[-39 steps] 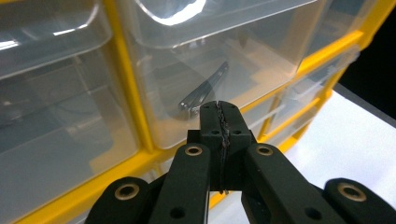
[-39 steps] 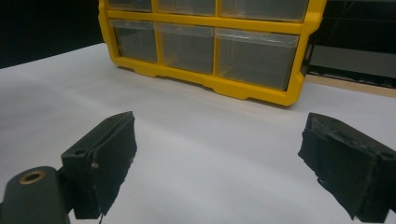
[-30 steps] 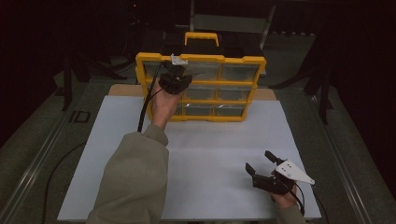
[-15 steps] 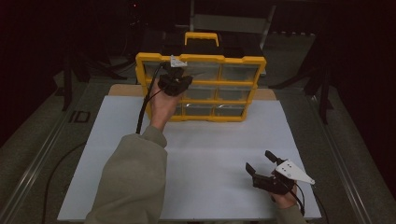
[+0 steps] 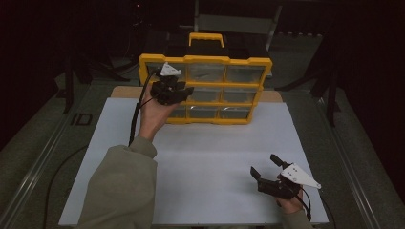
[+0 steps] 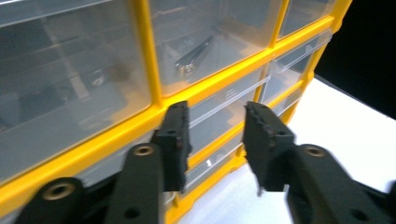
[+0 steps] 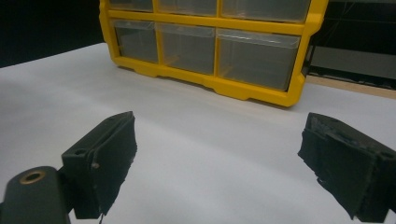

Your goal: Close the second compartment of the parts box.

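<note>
One yellow plastic drawer cabinet (image 5: 205,90) with clear see-through drawer fronts is stood upright at the far edge of the white tabletop (image 5: 200,162), a yellow carry handle on its top. Nine drawers are counted, set in three rows of three. Inside one upper drawer, a slim metal piece (image 6: 194,56) is seen dimly through the clear front. Two grippers are in use. The left gripper (image 5: 173,91) is held up against the cabinet's left middle drawer; its jaws have just been opening and are parted with nothing pressed between them. The right gripper (image 5: 267,167) is held low near the tabletop's near right corner, well apart from the cabinet, jaws spread wide and empty.
</note>
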